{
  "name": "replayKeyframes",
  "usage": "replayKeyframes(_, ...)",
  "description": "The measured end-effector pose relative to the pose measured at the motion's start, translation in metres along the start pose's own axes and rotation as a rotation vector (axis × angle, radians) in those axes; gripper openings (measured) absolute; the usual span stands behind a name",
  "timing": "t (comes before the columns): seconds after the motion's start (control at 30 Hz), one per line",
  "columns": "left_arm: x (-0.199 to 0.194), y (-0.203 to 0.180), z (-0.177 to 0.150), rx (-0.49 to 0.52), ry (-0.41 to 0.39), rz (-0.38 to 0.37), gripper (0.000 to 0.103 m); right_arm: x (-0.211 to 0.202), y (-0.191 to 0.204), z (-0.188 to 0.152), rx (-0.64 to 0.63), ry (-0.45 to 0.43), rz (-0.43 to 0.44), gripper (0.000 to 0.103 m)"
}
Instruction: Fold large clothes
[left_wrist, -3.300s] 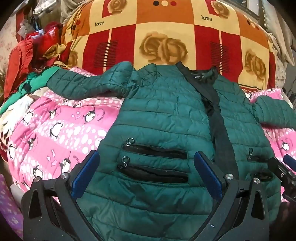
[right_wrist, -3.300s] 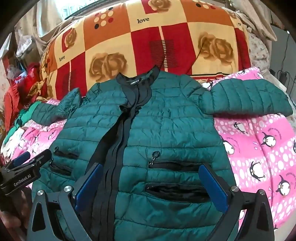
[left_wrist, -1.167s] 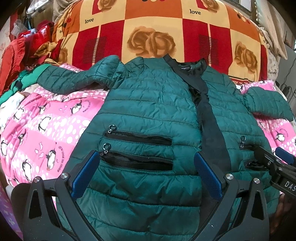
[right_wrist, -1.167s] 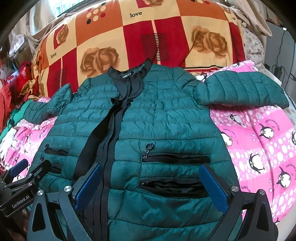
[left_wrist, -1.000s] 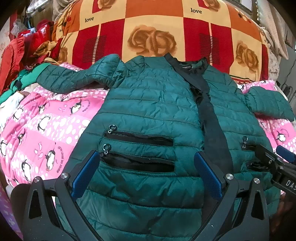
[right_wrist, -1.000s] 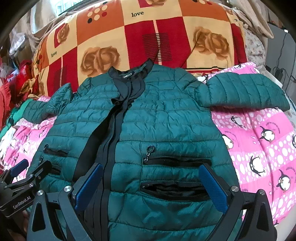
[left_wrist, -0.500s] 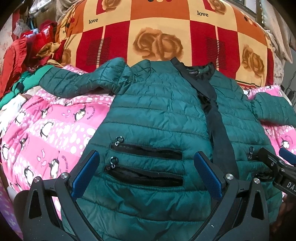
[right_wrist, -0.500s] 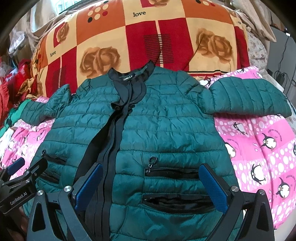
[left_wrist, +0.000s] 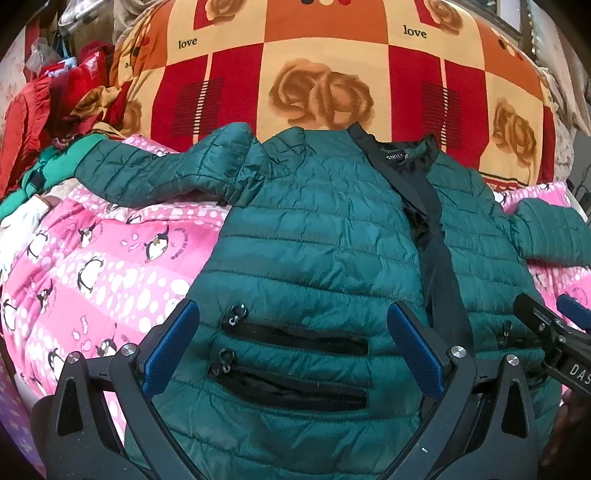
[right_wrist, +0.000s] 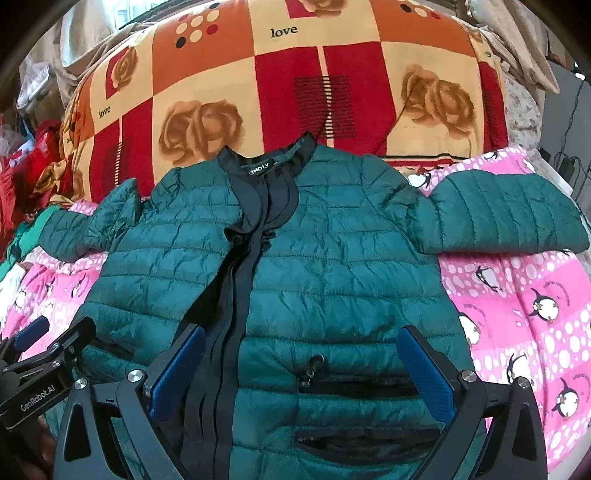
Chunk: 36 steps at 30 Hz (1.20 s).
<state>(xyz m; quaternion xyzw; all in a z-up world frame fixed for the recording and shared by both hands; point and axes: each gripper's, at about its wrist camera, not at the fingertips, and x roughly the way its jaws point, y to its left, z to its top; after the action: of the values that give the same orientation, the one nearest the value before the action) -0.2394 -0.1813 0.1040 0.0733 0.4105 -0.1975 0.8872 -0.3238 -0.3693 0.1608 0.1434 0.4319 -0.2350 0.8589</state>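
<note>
- Green quilted jacket (right_wrist: 332, 266) lies front-up and spread flat on a pink penguin blanket (right_wrist: 524, 306), collar toward the far checked quilt (right_wrist: 295, 85), hem at the near edge under both grippers.
- Left gripper (left_wrist: 291, 347) hangs over the jacket's left half with its jaws wide apart and nothing between them; right gripper (right_wrist: 301, 369) hangs over the right half, likewise spread and empty.
- Slippery puffed fabric could slide out of a shallow pinch, so a sleeve or side might drop mid-fold and leave a lopsided bundle.
- Loose black placket (right_wrist: 240, 280) runs crooked down the front; folding without straightening it would likely trap a ridge inside.
- Metal zip pulls (left_wrist: 236, 315) stand up near the left fingers and could snag a pad.
- Only the left view shows the left sleeve (left_wrist: 155, 173) stretched toward a far-left clothes pile (left_wrist: 48, 110).
- Only the right view shows the whole right sleeve (right_wrist: 506, 214) lying flat, and the collar label.
</note>
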Motion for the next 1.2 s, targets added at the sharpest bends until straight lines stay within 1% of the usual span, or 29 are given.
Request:
replayKeyframes(0.17,0.006,0.001,0.009,-0.002,-0.006,0.010,0.102,0.008,0.007,0.009,-0.015,0.001,0.000,0.103)
replayKeyframes(0.67,0.031,0.007,0.031,-0.007,0.009,0.036,0.102,0.033,0.015,0.029,-0.023,0.016,0.008,0.103)
replayKeyframes(0.8,0.039,0.012,0.039,-0.006,0.007,0.053,0.102,0.040,0.020,0.035,-0.043,0.016,0.007,0.103)
replayKeyframes(1.0,0.054,0.024,0.051,-0.019,0.005,0.086,0.102,0.054,0.032,0.045,-0.059,-0.003,0.028,0.103)
replayKeyframes(1.2,0.064,0.038,0.063,-0.034,-0.006,0.117,0.102,0.071,0.045,0.052,-0.077,0.013,0.034,0.103)
